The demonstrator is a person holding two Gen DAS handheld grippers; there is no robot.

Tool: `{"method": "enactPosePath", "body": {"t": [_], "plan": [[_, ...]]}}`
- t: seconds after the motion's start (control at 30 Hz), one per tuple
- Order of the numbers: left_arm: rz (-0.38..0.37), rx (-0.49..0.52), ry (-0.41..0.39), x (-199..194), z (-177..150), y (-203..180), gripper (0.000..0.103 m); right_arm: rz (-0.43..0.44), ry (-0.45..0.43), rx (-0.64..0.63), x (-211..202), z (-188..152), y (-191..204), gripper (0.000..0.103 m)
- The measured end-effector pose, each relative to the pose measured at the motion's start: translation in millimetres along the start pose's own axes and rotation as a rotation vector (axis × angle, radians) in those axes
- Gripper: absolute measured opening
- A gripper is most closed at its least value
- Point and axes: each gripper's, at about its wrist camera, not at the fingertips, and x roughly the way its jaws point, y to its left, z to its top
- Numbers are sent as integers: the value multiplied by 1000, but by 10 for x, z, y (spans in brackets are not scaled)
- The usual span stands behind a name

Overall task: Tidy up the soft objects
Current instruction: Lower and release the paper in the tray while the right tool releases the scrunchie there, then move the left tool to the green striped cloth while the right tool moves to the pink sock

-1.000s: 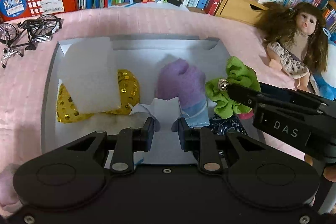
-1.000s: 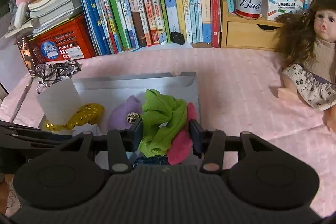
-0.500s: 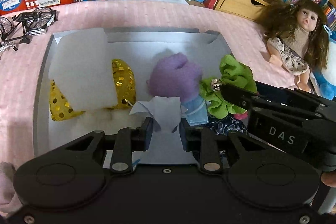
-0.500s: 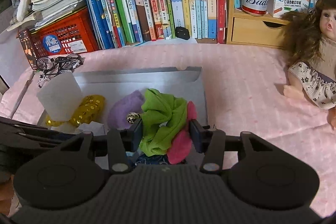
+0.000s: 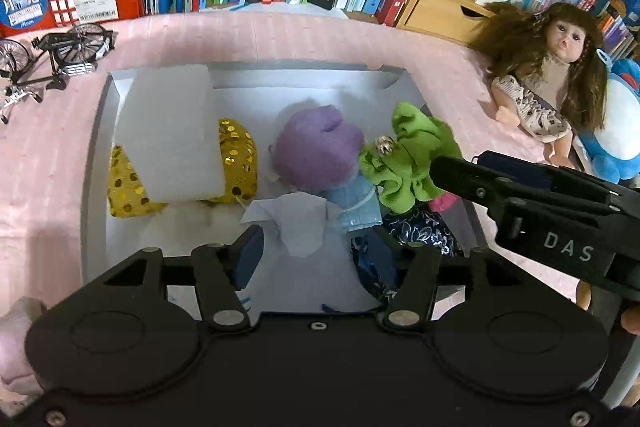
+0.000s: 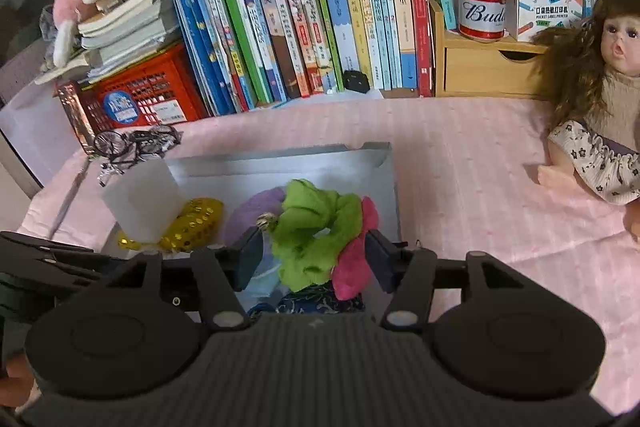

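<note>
1. The left gripper [image 5: 316, 251] hangs over the near end of the grey tray [image 5: 94, 163] with its jaws spread wide and nothing between them; a crumpled white tissue [image 5: 296, 223] lies in the gap just ahead of the fingertips, touching neither finger as far as can be seen.
2. The right gripper [image 6: 314, 255] has its fingers on either side of a green scrunchie [image 6: 312, 231] with a small metal bead and a pink scrunchie [image 6: 354, 259] pressed against it; the left finger sits at the bead side, the right finger just beside the pink cloth. Whether the fingers actually press the bundle cannot be told.
3. In the left wrist view the same green scrunchie [image 5: 408, 155] sits at the tray's right edge, at the tip of the right gripper's black finger, with a dark blue patterned cloth [image 5: 416, 231] below it.
4. A purple fuzzy item [image 5: 316, 151] rests mid-tray, a light blue piece [image 5: 356, 207] against its near side.
5. Toward the tray's left, a white foam block [image 5: 168, 131] lies across a gold sequinned item [image 5: 236, 163].
6. The tray stands on a pink cloth [image 6: 480, 163]. A doll [image 6: 600, 87] lies to the right, well apart from the tray, and a small model bicycle [image 5: 56, 51] stands off its far left corner.
</note>
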Motion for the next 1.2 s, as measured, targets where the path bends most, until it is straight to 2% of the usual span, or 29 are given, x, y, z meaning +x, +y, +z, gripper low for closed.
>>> {"method": "enactPosePath", "body": {"t": [0.3,0.63,1.2], "plan": [[-5,38,-65,-290,-111,-38,64,44,-56,10,-280,-3,35,71],[-11,88,-155,-607,-327,-98,78,62,-108,-35,-551,-151,167,79],[-36,115,-292,-987,-909,-3,87,111,-203,-46,-941,-511,342,93]]}}
